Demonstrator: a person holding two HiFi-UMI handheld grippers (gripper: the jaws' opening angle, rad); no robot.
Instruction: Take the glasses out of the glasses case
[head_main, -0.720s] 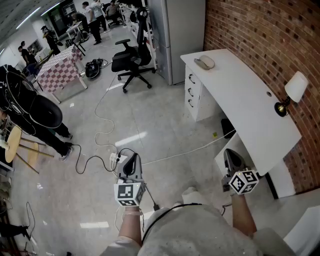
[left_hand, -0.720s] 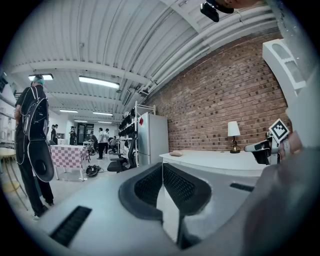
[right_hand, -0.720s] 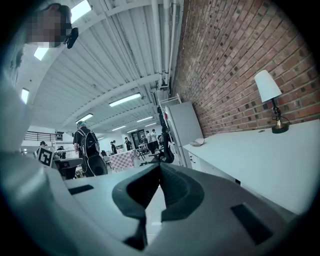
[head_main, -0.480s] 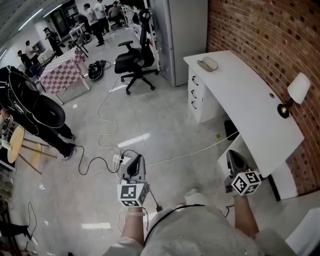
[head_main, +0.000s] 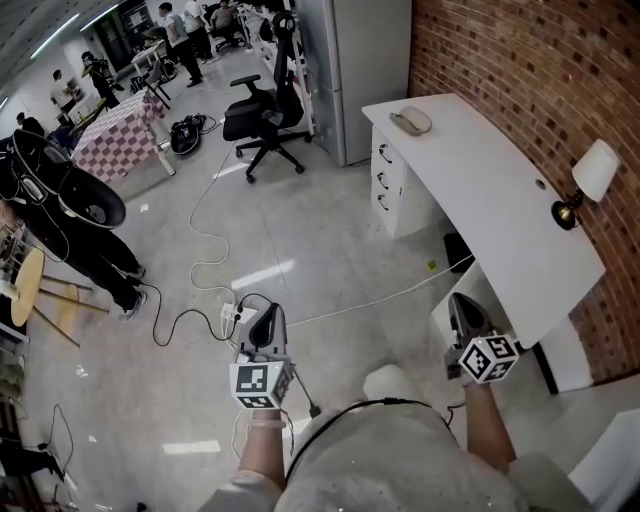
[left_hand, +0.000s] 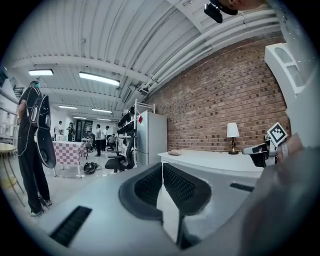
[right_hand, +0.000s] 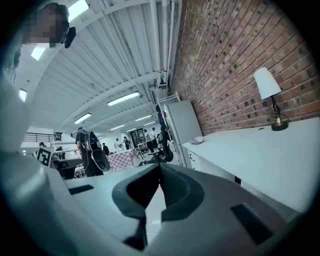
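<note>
Grey-beige glasses case on white bench, well ahead of fingers, long axis roughly crosswise. Right gripper nearer than left gripper; both pairs pressed together, empty.

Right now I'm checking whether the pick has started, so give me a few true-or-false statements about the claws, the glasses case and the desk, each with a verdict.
1. The left claw and the right claw are both shut with nothing between them. True.
2. The glasses case lies on the white desk. True.
3. The right claw touches the glasses case. False: the case lies at the desk's far end, well apart from both claws, which are held over the floor.
4. The lamp stands on the floor. False: it stands on the desk, next to the brick wall.
</note>
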